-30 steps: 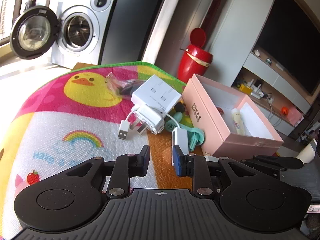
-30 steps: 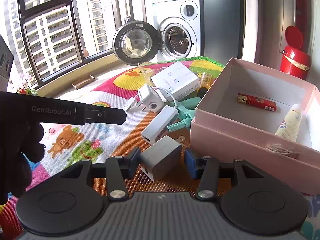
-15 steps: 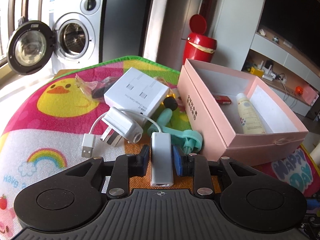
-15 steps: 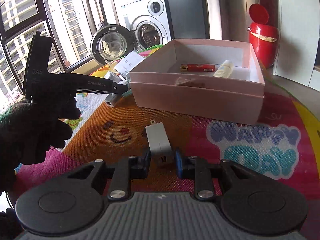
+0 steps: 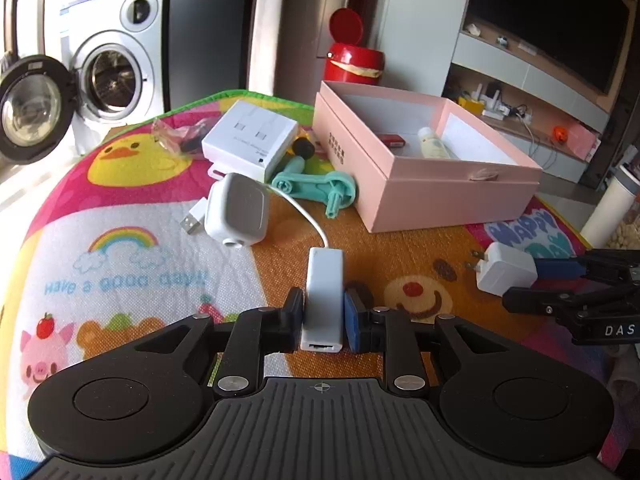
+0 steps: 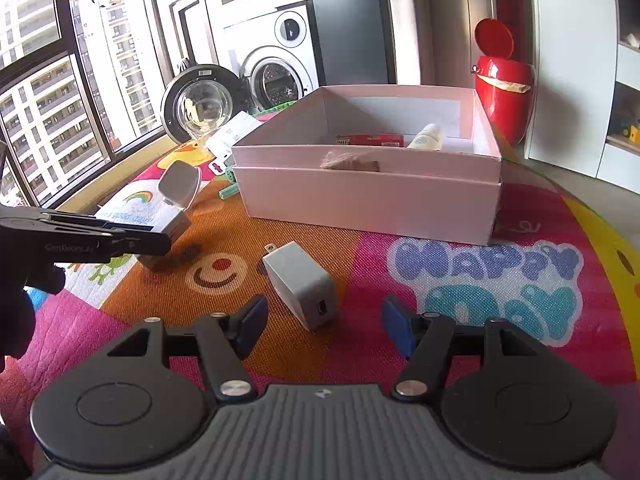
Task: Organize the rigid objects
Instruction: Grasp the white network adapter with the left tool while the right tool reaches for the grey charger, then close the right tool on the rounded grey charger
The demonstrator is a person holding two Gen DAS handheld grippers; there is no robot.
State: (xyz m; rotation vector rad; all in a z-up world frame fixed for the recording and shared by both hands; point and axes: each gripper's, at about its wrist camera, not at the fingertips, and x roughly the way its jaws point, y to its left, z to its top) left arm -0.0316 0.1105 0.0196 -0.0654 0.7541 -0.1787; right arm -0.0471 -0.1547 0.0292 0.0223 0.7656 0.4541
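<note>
Now, from the left wrist, the left gripper (image 5: 323,312) pinches the white adapter (image 5: 323,300), its jaws having just closed a little further and drawn it back from the teal clip (image 5: 316,190) it lay beside a half second ago; the mat (image 5: 128,280) reads "Have a good day!!"; from the right wrist, the right gripper (image 6: 325,320) has just spread its jaws, leaving the grey charger (image 6: 300,290) free on the mat before the pink box (image 6: 368,200), beside "HAPPY".
</note>
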